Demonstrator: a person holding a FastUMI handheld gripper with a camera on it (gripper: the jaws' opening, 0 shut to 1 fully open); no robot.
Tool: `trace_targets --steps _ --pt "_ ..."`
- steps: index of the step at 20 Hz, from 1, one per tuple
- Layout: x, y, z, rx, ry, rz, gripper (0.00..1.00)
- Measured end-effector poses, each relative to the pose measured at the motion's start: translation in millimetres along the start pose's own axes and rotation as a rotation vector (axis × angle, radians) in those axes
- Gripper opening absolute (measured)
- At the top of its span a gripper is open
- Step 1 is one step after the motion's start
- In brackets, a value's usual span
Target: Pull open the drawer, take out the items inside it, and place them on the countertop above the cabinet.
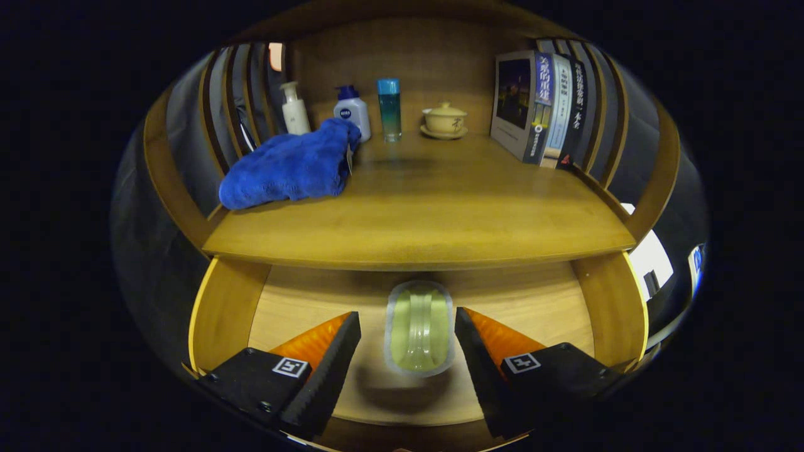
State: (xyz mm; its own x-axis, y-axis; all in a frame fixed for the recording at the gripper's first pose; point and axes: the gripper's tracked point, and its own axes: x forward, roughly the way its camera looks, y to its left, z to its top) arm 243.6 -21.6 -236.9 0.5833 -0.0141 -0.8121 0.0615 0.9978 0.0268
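Container [419, 328] lengthwise between spread tool [407, 342] fingers

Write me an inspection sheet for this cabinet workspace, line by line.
Surface: wooden countertop above the open drawer.
Job's things: clear container lying in the drawer; blue towel on the countertop.
Clutter: pump bottle, white bottle, blue-capped bottle, lidded cup on a saucer, and books, all at the back of the countertop.
Grippers: gripper open, fingers either side of the container, not touching.
Cables: nothing seen.
Surroundings: slatted cabinet sides.
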Motion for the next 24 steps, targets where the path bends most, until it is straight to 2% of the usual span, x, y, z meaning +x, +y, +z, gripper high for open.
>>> trace_targets --steps 5,11,13,15,18,24 --pt "14 11 -23 0.044 0.157 0.038 0.95" --pt "24 3 -16 0.096 0.194 0.015 0.8" --pt "27 -7 -12 0.109 0.19 -0.01 0.54" --pt "26 -5 -18 0.134 0.209 0.008 0.29" --pt "20 -8 -17 0.156 0.191 0.014 0.24" --pt "-2 -1 -18 0.156 0.132 0.062 0.23"
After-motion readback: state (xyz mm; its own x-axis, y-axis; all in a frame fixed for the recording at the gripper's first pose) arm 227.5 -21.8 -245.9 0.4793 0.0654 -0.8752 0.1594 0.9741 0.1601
